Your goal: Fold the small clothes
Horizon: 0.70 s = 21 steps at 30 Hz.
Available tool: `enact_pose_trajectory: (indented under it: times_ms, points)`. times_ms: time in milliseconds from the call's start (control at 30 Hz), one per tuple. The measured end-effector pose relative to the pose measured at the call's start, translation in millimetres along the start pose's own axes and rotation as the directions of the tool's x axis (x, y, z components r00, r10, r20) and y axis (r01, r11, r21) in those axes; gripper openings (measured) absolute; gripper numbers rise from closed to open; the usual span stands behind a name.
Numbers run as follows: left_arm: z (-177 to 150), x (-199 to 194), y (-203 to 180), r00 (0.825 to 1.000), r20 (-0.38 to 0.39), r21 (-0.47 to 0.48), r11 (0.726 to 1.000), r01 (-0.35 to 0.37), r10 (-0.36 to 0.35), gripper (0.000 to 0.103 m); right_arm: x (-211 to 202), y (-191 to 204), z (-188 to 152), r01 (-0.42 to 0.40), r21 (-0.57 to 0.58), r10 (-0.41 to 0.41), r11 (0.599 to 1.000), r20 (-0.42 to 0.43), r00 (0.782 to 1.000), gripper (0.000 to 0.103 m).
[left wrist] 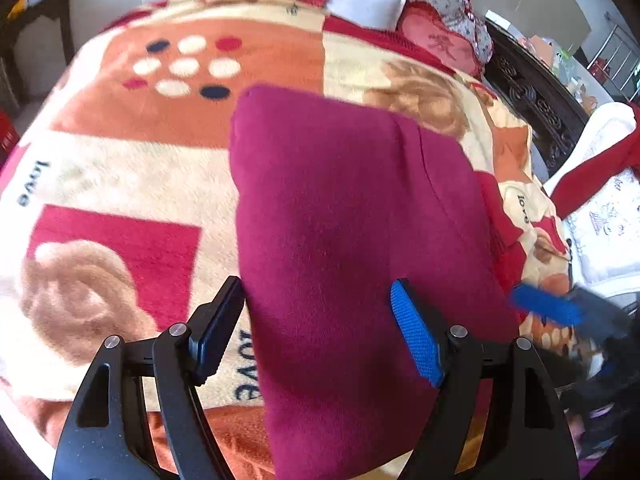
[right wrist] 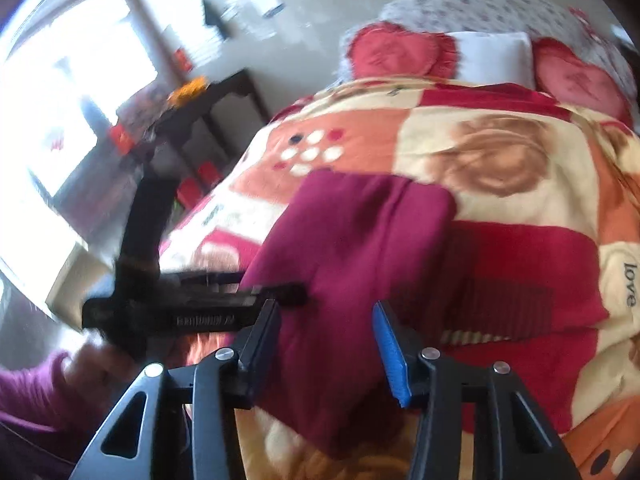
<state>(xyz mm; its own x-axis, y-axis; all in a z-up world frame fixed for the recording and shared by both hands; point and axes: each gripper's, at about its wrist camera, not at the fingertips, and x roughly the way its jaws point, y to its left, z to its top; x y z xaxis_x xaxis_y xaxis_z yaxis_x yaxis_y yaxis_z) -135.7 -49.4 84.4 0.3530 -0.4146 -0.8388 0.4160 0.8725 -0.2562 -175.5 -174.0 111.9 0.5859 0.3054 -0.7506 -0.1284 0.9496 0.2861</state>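
A folded maroon garment (left wrist: pixel 352 216) lies on a patterned blanket (left wrist: pixel 120 168) spread over the bed, its long axis running from the near edge away toward the pillows (right wrist: pixel 404 54), the far end squared off.

In the left wrist view the left gripper (left wrist: pixel 318 320) stands wide open, its jaws straddling the garment's near end; the cloth fills the gap and seems to brush both pads, with nothing pinched.

In the right wrist view the right gripper (right wrist: pixel 326 336) is likewise open, at a narrower spread, over the same near end and clamping nothing. The left gripper shows there as a dark blur over the garment's left edge.
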Motion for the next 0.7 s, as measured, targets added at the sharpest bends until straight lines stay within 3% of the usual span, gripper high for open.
enact_pose_trajectory:
  times_ms: [133,233,367,467,633,700]
  points:
    - [4.3,-14.6,-3.4,0.997,0.058,0.023,0.999,-0.049,0.048,0.076,32.6,-10.7,-15.2,0.174,-0.004,-0.174,0.985,-0.072,0.982,0.046]
    - [4.2,-27.6,-7.2,0.991,0.105,0.038,0.996,-0.082,0.078,0.076,42.7,-27.6,-29.4,0.138,0.076,-0.130,0.988,-0.103,0.986,0.046]
    - [0.3,-43.9,-11.0,0.983,0.154,0.057,0.993,-0.106,0.096,0.076,21.9,-26.5,-29.3,0.121,0.111,-0.116,0.986,-0.056,0.992,0.046]
    - [-2.0,-52.5,-17.7,0.980,0.170,0.072,0.991,-0.116,0.102,0.076,-2.3,-17.5,-23.8,0.159,0.096,-0.159,0.983,-0.001,0.987,0.049]
    - [-4.1,-67.1,-28.1,0.975,0.203,0.086,0.990,-0.115,0.095,0.076,-49.6,2.3,-13.5,0.234,0.064,-0.240,0.970,0.126,0.963,0.054]
    - [-4.7,-74.2,-31.6,0.969,0.225,0.092,0.988,-0.123,0.100,0.076,-59.6,9.3,-7.3,0.264,0.055,-0.269,0.963,0.160,0.950,0.065]
